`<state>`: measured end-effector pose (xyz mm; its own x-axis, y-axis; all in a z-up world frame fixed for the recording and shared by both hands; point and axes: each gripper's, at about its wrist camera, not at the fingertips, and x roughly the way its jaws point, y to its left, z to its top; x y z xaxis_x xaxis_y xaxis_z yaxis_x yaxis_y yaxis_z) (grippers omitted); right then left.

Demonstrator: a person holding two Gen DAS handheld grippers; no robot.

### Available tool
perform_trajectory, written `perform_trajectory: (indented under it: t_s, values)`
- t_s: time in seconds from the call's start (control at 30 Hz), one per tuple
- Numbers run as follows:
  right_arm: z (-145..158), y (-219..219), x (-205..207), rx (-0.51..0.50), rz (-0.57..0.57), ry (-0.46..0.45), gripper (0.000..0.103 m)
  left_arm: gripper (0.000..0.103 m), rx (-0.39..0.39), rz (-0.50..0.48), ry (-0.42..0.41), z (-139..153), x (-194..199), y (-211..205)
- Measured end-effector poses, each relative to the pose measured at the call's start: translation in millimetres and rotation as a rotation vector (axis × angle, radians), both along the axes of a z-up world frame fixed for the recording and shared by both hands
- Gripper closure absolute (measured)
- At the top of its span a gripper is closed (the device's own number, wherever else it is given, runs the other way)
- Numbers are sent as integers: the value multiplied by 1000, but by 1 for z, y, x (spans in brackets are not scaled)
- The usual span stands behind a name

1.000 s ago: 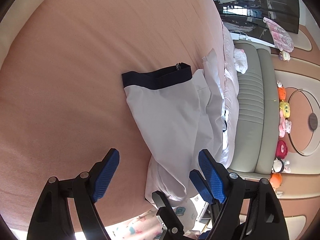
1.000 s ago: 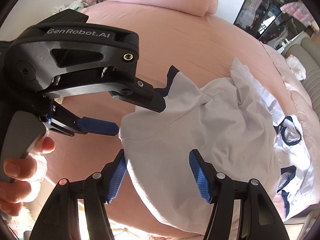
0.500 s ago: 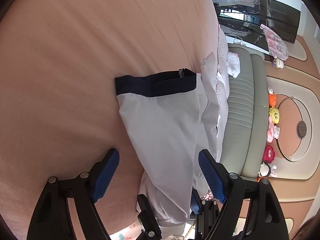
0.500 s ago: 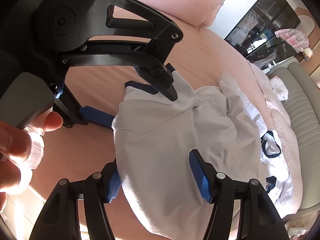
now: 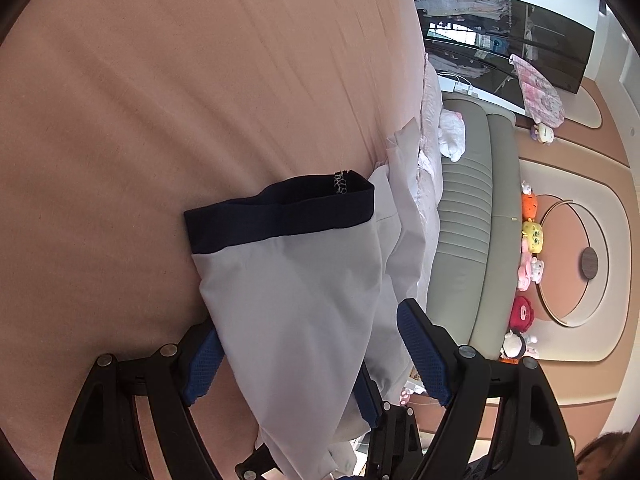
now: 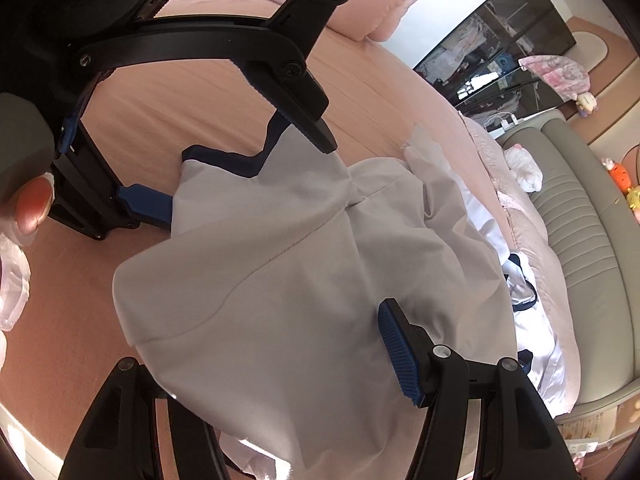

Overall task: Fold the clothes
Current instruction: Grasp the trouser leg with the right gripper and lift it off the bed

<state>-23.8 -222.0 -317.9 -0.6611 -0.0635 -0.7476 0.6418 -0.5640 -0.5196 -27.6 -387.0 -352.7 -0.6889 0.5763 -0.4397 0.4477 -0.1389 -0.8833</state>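
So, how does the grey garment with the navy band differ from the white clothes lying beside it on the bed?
The grey garment is light grey with a wide navy band at one end; the white clothes are brighter, with only thin navy trim. The grey garment lies fairly smooth and stretched out, while the white clothes are crumpled in a heap near the bed edge. Both rest on the pink bed.

Bright daylight, soft shadows, strong fisheye bending with dark corners, slight blur at edges, sunlit glare bottom left
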Motion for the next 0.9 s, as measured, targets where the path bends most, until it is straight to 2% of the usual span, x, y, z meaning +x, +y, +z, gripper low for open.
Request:
perform_trajectory:
  t_s: [0.17,0.23,0.27,0.3,0.37,0.4,0.5,0.63,0.9]
  values:
    - [-3,-3,3,-13,4,19,41,24,-26,-5,30,1,-4,2]
    - [-4,-3,0,-25,1,4,41,37,-71,-55,19,1,-8,4]
    - [-3,-2,-1,-32,3,-6,44,53,-98,-87,10,1,-10,5]
    - [-2,-1,-2,-48,-3,-14,62,69,-123,-110,-6,-1,-12,5]
    - [1,3,-5,-75,-26,-32,88,86,-147,-125,-36,-7,-11,4]
    - [0,4,-6,-82,-29,-43,93,91,-132,-111,-37,-11,-8,2]
    - [-3,6,-9,-99,-27,-74,95,97,-122,-76,-22,-15,1,-1]
    - [0,8,-8,-113,-4,-73,98,98,-164,-47,13,-8,9,4]
    - [23,6,7,-157,72,-52,100,98,-69,27,150,11,21,5]
